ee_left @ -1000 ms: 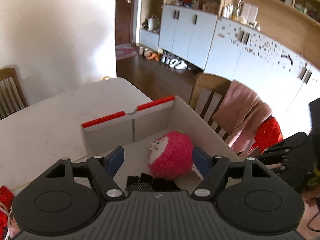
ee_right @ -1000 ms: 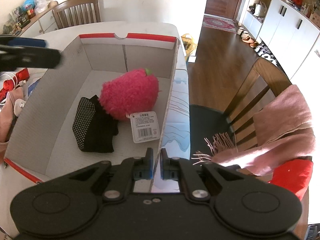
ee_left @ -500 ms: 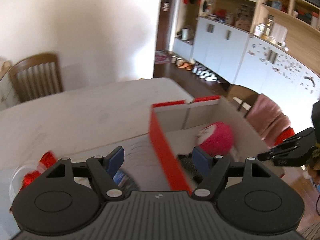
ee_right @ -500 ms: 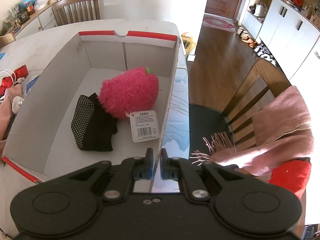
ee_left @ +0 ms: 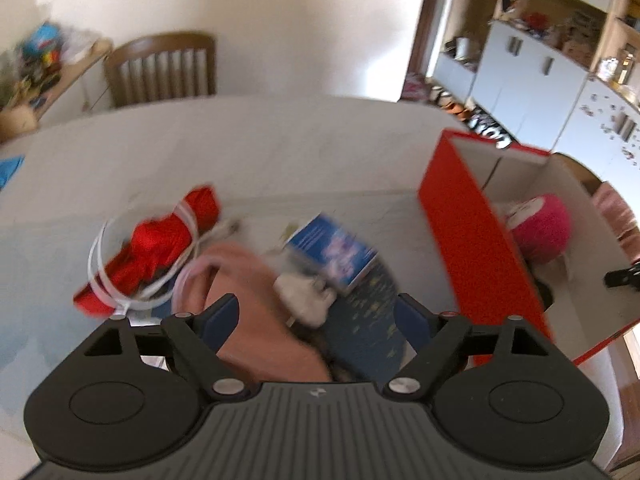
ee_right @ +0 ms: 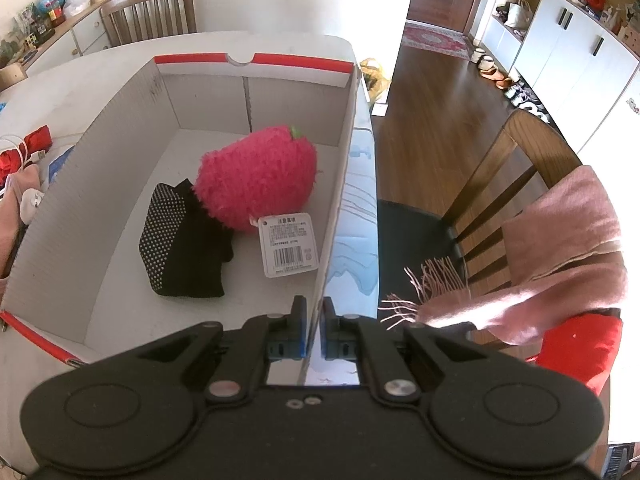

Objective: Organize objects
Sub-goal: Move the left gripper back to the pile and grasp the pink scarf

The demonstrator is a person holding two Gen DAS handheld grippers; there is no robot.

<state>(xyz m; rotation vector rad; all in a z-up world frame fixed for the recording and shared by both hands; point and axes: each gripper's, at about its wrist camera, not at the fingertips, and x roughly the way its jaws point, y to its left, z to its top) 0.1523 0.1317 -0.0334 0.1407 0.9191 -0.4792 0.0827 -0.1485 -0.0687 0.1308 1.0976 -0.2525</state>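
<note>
Left wrist | pink cloth between open jaws | untouched

Wooden chair, pink scarf draped over it, white cabinets, hallway rug

You had a pink plush strawberry, a black white-dotted sock, and a red-edged white box.
</note>
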